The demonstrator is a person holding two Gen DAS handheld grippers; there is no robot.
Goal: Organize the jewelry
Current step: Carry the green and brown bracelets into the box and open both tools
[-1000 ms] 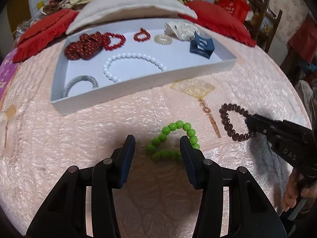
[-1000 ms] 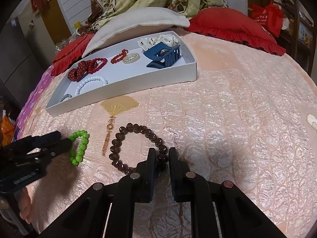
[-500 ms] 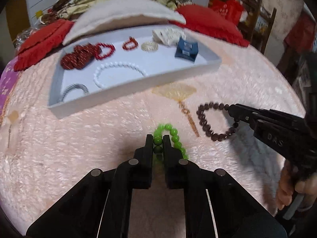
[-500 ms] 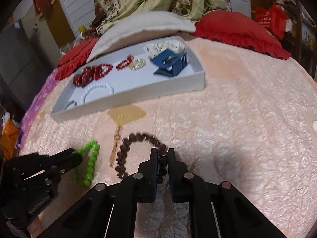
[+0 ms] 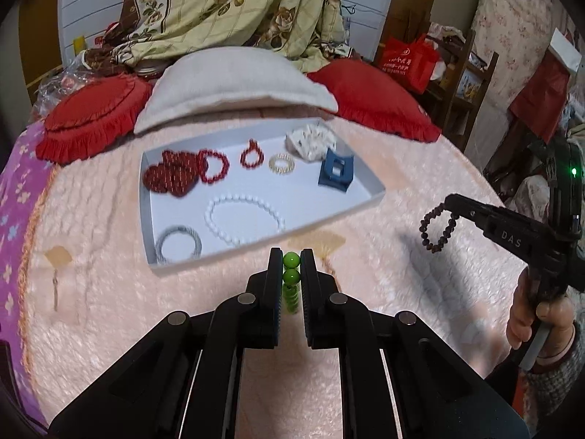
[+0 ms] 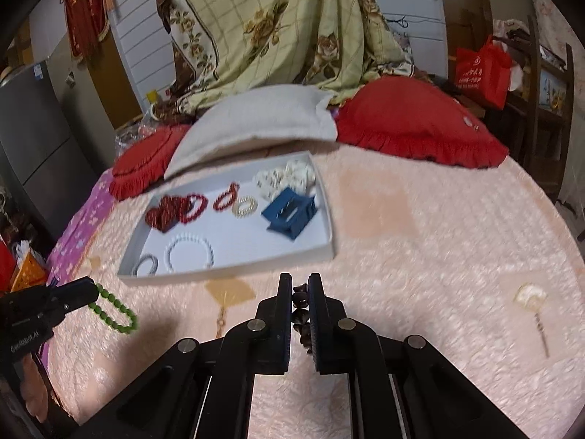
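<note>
My left gripper is shut on a green bead bracelet and holds it above the pink bedspread, just in front of the white tray. The bracelet also hangs from that gripper in the right wrist view. My right gripper is shut on a dark brown bead bracelet, lifted off the bed; it dangles from the gripper tip in the left wrist view. The tray holds red bracelets, a white pearl bracelet, a silver bracelet, a gold ring bracelet and a blue hair clip.
Red cushions and a white pillow lie behind the tray. A floral blanket hangs at the back. Printed gold fan motifs mark the bedspread. A wooden shelf with a red bag stands at the right.
Both grippers have risen off the bed with their bracelets and moved toward the tray. The left gripper closed on the green bracelet a second ago.
</note>
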